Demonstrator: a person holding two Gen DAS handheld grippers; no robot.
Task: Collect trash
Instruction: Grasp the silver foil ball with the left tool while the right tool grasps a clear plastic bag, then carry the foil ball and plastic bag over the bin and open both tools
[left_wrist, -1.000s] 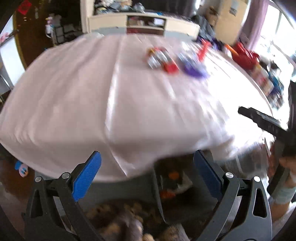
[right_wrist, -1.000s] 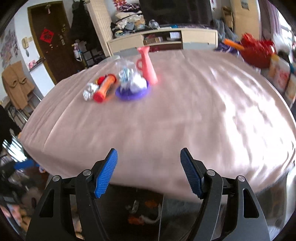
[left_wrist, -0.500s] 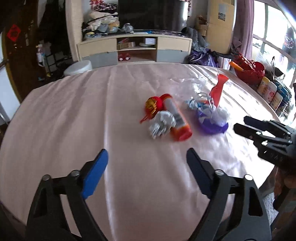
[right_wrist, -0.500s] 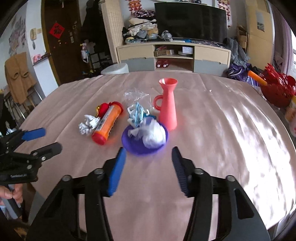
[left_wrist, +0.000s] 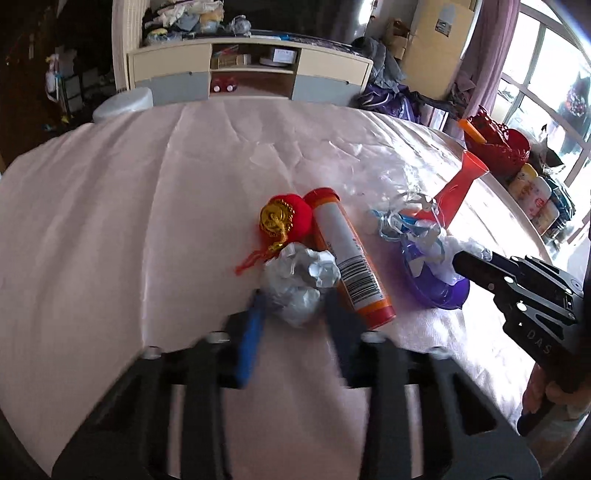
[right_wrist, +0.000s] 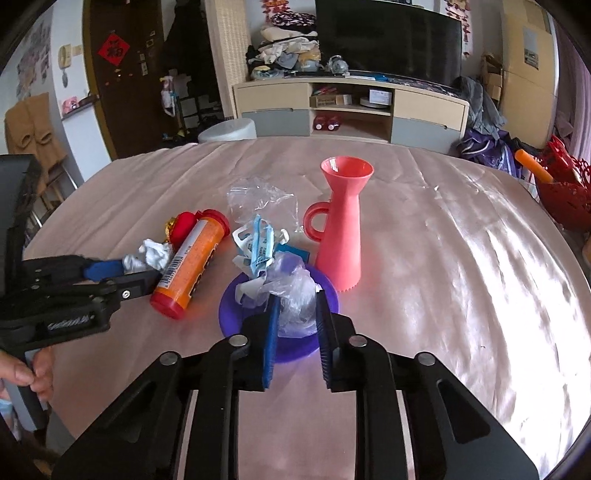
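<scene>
Both grippers have come in from the table edge over the last sec and narrowed. L gripper (left_wrist: 295, 299): jaws now closed to either side of the crumpled wad (left_wrist: 299, 280), touching or nearly so; motion blur, so I can't tell if it's pinched yet. The wad lies just beside the orange tube (left_wrist: 347, 258) and the red ornament (left_wrist: 282, 219). R gripper (right_wrist: 295, 314): jaws drawn in around the plastic bag (right_wrist: 295, 291), which sits in the purple dish (right_wrist: 229, 314) near the pink vase (right_wrist: 341, 221); looks gripped. I judge two trash pcs are at the grasp stage; lift and carry-off not yet done. Torn wrappers (right_wrist: 258, 247) and clear film (right_wrist: 262, 199) remain on the cloth.
</scene>
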